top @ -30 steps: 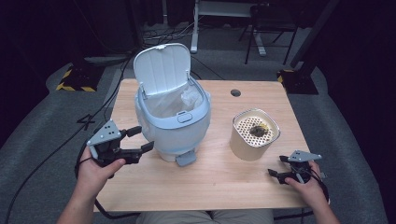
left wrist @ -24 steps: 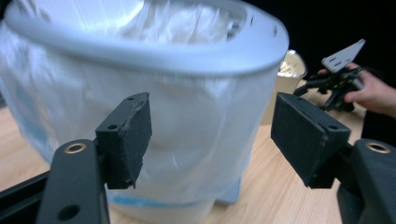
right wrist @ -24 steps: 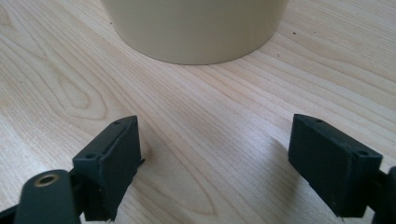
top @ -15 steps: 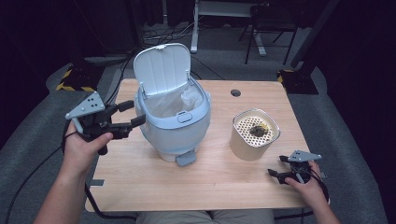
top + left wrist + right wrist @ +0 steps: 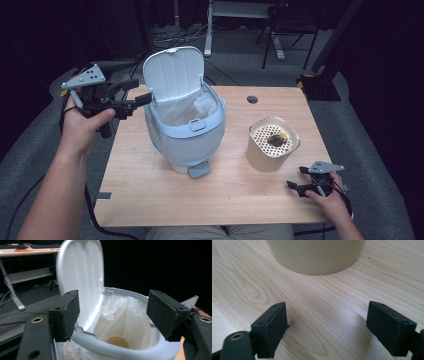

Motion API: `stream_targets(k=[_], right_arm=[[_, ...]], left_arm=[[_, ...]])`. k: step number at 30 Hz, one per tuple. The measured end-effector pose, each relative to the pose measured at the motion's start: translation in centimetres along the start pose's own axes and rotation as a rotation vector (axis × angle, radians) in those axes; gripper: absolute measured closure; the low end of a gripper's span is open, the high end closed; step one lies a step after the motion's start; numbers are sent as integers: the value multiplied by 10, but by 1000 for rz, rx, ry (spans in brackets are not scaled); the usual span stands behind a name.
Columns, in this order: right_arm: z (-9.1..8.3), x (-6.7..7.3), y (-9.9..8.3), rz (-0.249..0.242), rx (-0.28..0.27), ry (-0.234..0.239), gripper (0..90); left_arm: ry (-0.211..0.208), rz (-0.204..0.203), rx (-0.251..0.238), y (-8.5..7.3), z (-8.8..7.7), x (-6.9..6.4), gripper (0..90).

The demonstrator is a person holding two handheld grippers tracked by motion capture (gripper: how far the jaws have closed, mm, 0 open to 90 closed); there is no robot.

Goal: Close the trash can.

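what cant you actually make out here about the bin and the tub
- Light blue plastic pedal bin: its bottom, in the left gripper view, is hidden by the white liner bag and near rim; a tan round thing is half cut off.
- Beige perforated-top tub: the dark lump on it, high view, is too small to identify; the right gripper view crops the tub's top.

Raised lid (image 5: 175,75) — bin mouth (image 5: 187,107) clear

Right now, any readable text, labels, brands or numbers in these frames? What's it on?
None readable.
Pale blue bin: no text on its raised lid or latch.
Beige container: plain wall, no label in the high view or the right gripper view.
Wooden table: a small grey tape piece at its left edge, no writing visible.
Left tongs and right tongs: no markings legible.
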State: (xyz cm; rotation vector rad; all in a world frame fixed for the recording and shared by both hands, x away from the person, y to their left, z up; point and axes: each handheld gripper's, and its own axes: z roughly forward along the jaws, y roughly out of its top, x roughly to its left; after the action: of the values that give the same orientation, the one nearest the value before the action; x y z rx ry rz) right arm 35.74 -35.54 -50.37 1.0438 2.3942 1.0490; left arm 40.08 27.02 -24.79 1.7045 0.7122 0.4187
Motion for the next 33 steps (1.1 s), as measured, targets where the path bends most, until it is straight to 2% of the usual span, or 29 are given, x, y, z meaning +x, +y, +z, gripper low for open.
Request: stream_targets(k=[9, 12, 14, 16, 22, 23, 25, 27, 30, 33], right_arm=[[0, 0, 0, 0, 0, 1, 172], [0, 0, 0, 1, -1, 2, 172], [0, 0, 0, 1, -1, 2, 172], [0, 0, 0, 0, -2, 2, 172], [0, 0, 0, 0, -2, 2, 171], [0, 0, 0, 0, -2, 2, 172], [0, 0, 0, 0, -2, 2, 172], [0, 0, 0, 0, -2, 2, 172], [0, 0, 0, 0, -2, 2, 172], [0, 0, 0, 0, -2, 2, 172]], left_arm=[[61, -30, 40, 13, 16, 20, 280], [92, -30, 56, 15, 23, 21, 298], [90, -27, 57, 17, 28, 22, 305], [79, -32, 47, 19, 32, 23, 317], [0, -45, 37, 22, 39, 29, 380], [-12, -47, 35, 23, 39, 28, 399], [-9, -21, 52, 25, 39, 26, 388], [-17, -13, 61, 25, 38, 25, 409], [-53, -24, 56, 25, 35, 24, 450], [-83, -15, 55, 23, 33, 18, 450]])
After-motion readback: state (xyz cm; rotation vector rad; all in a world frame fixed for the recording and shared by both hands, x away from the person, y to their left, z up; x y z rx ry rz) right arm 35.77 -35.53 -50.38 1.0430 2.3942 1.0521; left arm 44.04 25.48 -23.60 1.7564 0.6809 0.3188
